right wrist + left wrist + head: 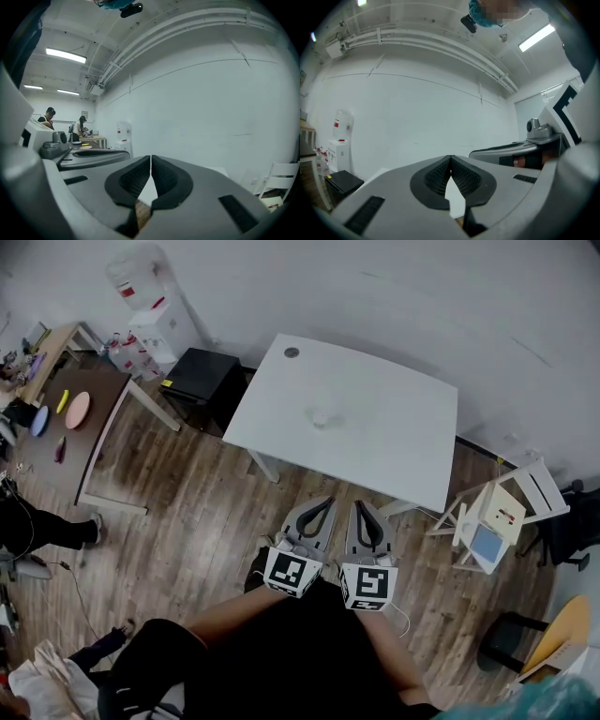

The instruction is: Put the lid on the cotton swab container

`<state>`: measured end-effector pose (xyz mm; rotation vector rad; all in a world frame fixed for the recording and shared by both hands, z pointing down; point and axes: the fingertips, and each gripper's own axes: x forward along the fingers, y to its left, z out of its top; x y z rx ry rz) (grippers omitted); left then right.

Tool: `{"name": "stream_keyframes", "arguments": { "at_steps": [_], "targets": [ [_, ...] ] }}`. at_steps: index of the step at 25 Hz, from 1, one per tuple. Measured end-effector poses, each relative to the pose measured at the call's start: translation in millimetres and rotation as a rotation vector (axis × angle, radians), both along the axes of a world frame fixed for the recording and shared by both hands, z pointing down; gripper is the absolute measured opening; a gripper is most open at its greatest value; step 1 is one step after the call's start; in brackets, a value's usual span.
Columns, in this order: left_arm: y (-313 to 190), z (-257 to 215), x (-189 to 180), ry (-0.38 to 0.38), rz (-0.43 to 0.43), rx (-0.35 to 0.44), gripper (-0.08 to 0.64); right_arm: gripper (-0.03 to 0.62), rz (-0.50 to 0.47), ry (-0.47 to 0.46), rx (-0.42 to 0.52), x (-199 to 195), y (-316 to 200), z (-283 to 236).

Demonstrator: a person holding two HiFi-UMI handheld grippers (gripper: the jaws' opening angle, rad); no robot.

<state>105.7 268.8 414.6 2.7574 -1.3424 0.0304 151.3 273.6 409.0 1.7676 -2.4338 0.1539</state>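
Observation:
A small round white container (322,417), likely the cotton swab container, sits near the middle of the white table (394,427); its lid cannot be made out. A small dark disc (292,352) lies at the table's far left corner. My left gripper (323,503) and right gripper (362,506) hang side by side over the wooden floor, short of the table's near edge. Both are shut with nothing between their jaws. In the left gripper view my left gripper (450,159) points at a white wall; my right gripper (150,158) does the same in the right gripper view.
A black cabinet (202,376) stands left of the table. A white chair (502,512) stands at the right. A brown table (80,427) with plates is at far left, with a water dispenser (150,315) behind. People work at a far table (86,137).

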Motion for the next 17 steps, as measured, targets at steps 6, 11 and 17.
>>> {"name": "stream_keyframes", "arguments": {
  "at_steps": [6, 11, 17],
  "targets": [
    [18, -3, 8, -0.029, -0.007, 0.025, 0.012, 0.034, -0.018, 0.019, -0.015, -4, 20, 8],
    [28, 5, 4, -0.038, -0.018, 0.007, 0.012, 0.032, -0.029, 0.02, -0.012, -10, 29, 12],
    [30, 7, 7, -0.069, -0.021, -0.004, 0.012, 0.031, -0.058, 0.013, -0.024, -13, 32, 17]
  ]
}}
